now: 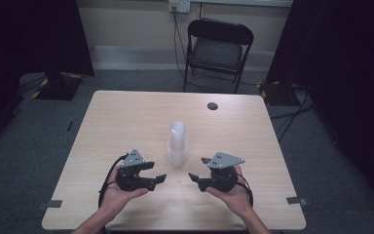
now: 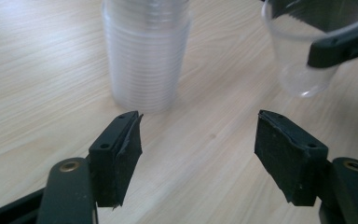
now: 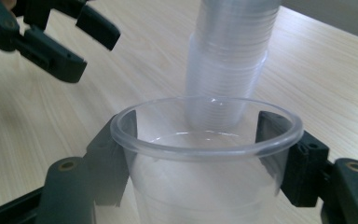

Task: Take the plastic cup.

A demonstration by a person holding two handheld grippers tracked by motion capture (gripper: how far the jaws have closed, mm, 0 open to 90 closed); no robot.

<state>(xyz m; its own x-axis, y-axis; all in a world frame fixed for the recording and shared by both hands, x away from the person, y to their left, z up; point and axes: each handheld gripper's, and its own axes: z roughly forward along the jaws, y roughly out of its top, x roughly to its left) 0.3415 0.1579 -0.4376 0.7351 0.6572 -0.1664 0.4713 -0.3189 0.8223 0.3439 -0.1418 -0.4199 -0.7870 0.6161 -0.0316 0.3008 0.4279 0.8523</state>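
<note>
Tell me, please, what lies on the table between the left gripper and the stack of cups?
Nothing: in the left gripper view, bare wooden table runs from the open left gripper to the stack of cups. The high view shows the same gap.

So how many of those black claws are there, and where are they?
2. The left claw is open above the table, left of the cup stack. The right claw, right of the stack, is shut on a single clear cup.
</note>
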